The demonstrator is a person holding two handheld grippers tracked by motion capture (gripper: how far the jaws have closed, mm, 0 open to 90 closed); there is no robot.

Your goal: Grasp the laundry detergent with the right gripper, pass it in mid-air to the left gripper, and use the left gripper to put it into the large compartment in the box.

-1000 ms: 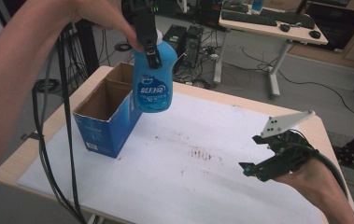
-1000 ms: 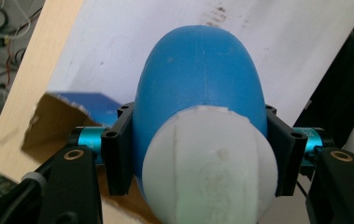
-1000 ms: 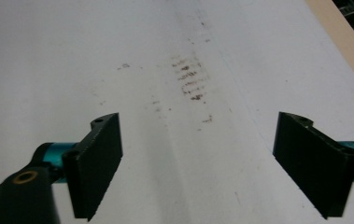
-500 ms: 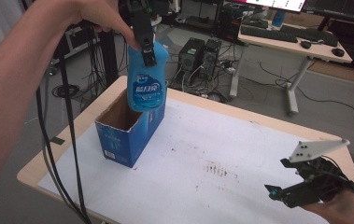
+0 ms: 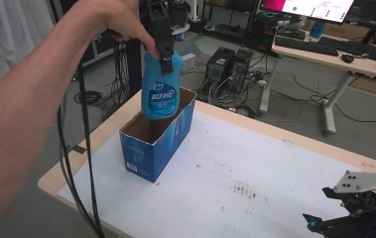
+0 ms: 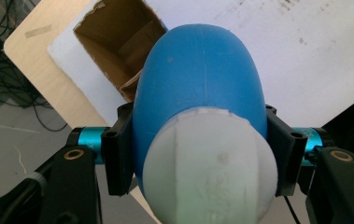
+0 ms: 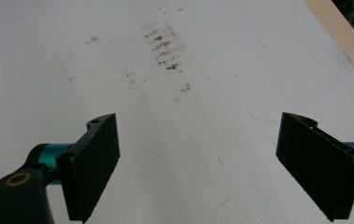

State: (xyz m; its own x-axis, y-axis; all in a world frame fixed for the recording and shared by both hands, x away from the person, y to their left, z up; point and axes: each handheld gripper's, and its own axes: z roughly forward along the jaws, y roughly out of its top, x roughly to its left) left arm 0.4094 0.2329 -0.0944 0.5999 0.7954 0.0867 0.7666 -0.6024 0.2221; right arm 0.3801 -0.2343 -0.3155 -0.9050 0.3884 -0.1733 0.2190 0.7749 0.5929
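A blue bottle with a white cap hangs upright over the open top of a blue cardboard box at the table's left. My left gripper is shut on the bottle's neck, and both black jaws press its sides in the left gripper view. The box's brown inside lies below the bottle. My right gripper hovers low at the table's near right corner, open, with nothing between its jaws but the white table cover.
A white sheet with a brown smudge covers the wooden table. Black cables hang by the table's left edge. Desks, computer towers and a monitor stand on the floor beyond the far edge.
My left gripper has carried the bottle sideways until it hangs over the box's opening. The view has shifted, so the right gripper now sits lower at the right; its jaws stay open.
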